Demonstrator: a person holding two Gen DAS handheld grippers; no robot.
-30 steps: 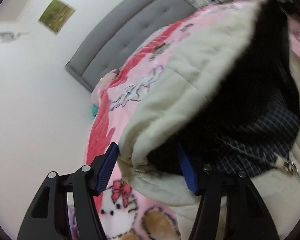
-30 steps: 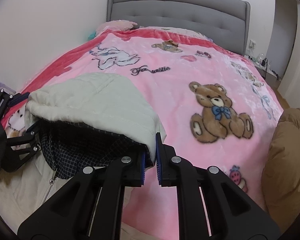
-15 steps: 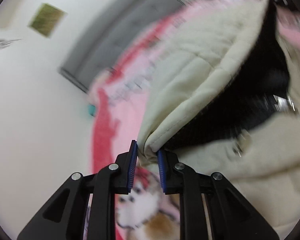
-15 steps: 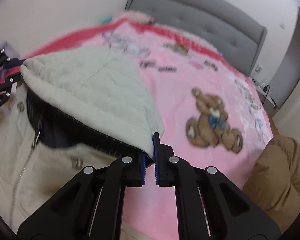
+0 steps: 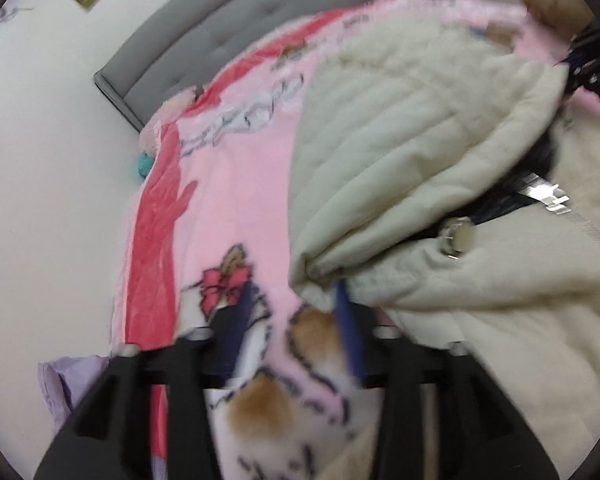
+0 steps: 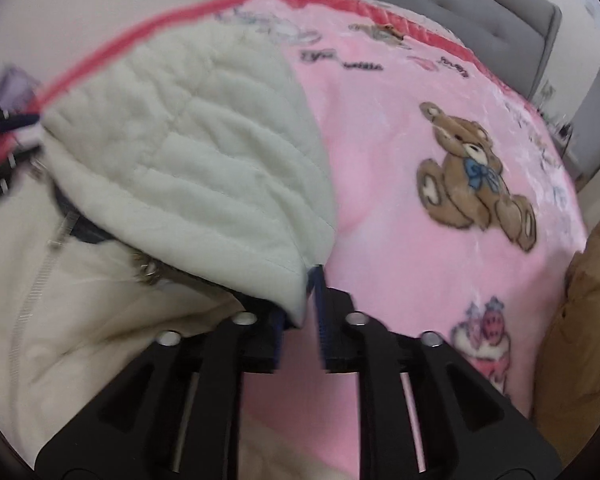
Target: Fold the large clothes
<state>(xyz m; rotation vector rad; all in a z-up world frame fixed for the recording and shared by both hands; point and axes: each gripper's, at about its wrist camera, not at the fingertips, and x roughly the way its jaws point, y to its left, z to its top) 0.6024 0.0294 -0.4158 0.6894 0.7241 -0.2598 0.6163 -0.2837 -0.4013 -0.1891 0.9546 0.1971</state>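
Note:
A cream quilted jacket (image 5: 500, 320) (image 6: 80, 300) lies on the bed with its zip (image 6: 40, 276) up. Its hood (image 5: 400, 128) (image 6: 188, 168) is laid flat towards the headboard, and dark checked lining shows under its rim. My left gripper (image 5: 296, 300) is at one hood corner, its jaws opening; the corner rests by the right-hand pad, with no squeeze from the other. My right gripper (image 6: 300, 300) is at the opposite corner, jaws also opening. That corner hangs between the pads with a gap on its right.
A pink blanket (image 6: 420, 240) printed with bears covers the bed, and a grey padded headboard (image 5: 220, 40) stands behind it. A brown cushion (image 6: 580, 340) lies at the right edge. A lilac cloth (image 5: 60, 384) and the white wall border the left side.
Half a second ago both grippers were shut on the hood's corners. Now both sets of jaws stand apart. The hood has sunk and spread flat over the blanket.

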